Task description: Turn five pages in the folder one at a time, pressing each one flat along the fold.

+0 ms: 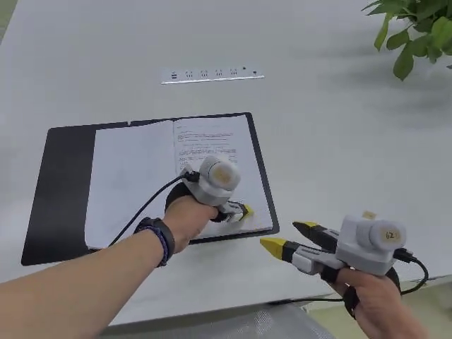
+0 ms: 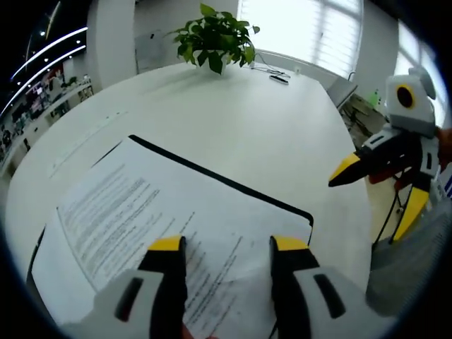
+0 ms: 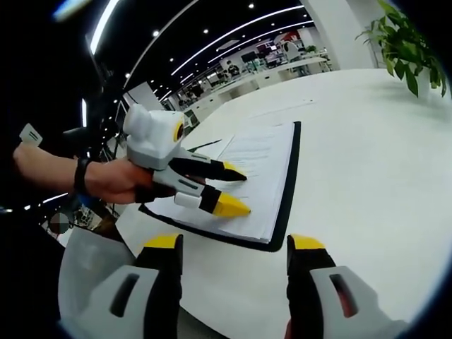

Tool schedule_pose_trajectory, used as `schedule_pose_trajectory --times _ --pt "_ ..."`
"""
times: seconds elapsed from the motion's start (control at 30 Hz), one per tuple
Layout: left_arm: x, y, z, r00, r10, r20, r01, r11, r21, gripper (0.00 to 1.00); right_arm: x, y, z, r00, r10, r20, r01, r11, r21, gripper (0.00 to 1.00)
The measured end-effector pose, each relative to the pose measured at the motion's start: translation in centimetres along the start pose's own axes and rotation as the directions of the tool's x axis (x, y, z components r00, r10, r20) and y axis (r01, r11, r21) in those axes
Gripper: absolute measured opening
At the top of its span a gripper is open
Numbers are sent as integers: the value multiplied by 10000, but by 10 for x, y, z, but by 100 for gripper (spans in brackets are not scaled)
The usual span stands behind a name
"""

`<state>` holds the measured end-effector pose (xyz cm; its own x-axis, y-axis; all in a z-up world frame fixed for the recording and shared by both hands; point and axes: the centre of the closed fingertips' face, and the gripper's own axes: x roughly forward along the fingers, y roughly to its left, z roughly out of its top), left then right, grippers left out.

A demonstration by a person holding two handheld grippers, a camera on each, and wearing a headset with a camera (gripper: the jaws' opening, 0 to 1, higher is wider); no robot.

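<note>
A black folder (image 1: 63,191) lies open on the white table, a blank sheet (image 1: 131,176) on its left side and a printed page (image 1: 212,141) on its right. My left gripper (image 1: 240,210) hovers low over the printed page's near right corner, jaws open, nothing between them. From the left gripper view (image 2: 228,247) the printed page (image 2: 141,205) lies under both fingers. My right gripper (image 1: 288,235) is off the folder to its right, near the table's front edge, open and empty. The right gripper view (image 3: 234,244) looks at the folder (image 3: 286,183) and the left gripper (image 3: 236,188).
A white power strip (image 1: 212,74) lies on the table beyond the folder. A green potted plant (image 1: 417,35) stands at the far right corner. The table edge runs just below my right gripper. A black cable trails from the left gripper along the forearm.
</note>
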<state>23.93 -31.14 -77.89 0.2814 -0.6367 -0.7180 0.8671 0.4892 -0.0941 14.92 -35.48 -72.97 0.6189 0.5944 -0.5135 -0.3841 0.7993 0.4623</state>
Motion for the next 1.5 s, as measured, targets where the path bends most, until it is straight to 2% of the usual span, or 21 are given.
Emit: schedule_pose_trajectory --times 0.1,0.17,0.2,0.27,0.3,0.33,0.37,0.43,0.47,0.53,0.7,0.9,1.2,1.5 --pt "-1 2 0 10000 57 32 -57 10000 -62 42 4 -2 4 10000 -3 -9 3 10000 -36 57" --pt "-1 6 -1 9997 256 32 -257 9995 208 39 6 -2 7 10000 26 41 -26 10000 -18 57" --pt "0 6 -1 9997 243 53 -244 9996 122 38 6 -2 8 10000 61 69 -61 10000 6 56" --pt "-1 7 1 9997 223 65 -221 9993 -303 38 7 -1 9 9999 88 86 -87 10000 -24 56" --pt "-1 1 3 10000 15 98 -8 9975 -706 42 7 -2 9 9999 76 88 -76 10000 -32 56" --pt "-1 -5 7 9994 -173 296 199 9956 -916 47 6 -2 9 9999 60 105 -59 10000 -5 56" --pt "0 -10 9 9986 -295 436 330 9961 -821 52 6 -3 8 9999 47 132 -48 10000 73 56" --pt "3 -20 6 9987 -423 274 423 9991 20 58 6 -4 6 10000 19 61 -20 9998 189 54" --pt "5 -25 4 9989 -420 228 417 9990 158 63 6 -4 3 10000 62 -26 -61 9999 145 52" --pt "8 -29 2 9993 -277 237 268 9990 358 68 7 -4 0 9999 48 -145 -47 9999 97 52" --pt "9 -25 -1 9996 -115 244 95 9968 789 68 8 -3 2 9999 96 -107 -95 9999 121 53" --pt "6 -18 2 9996 -21 272 7 9988 499 60 17 -6 4 9998 186 -119 -184 9997 180 50" --pt "6 -17 3 9987 -246 439 233 9993 294 60 35 -12 30 9985 346 432 -369 9979 537 48" --pt "5 -15 4 9977 -380 556 382 9993 -17 57 60 -15 45 9965 706 451 -739 9943 765 45"
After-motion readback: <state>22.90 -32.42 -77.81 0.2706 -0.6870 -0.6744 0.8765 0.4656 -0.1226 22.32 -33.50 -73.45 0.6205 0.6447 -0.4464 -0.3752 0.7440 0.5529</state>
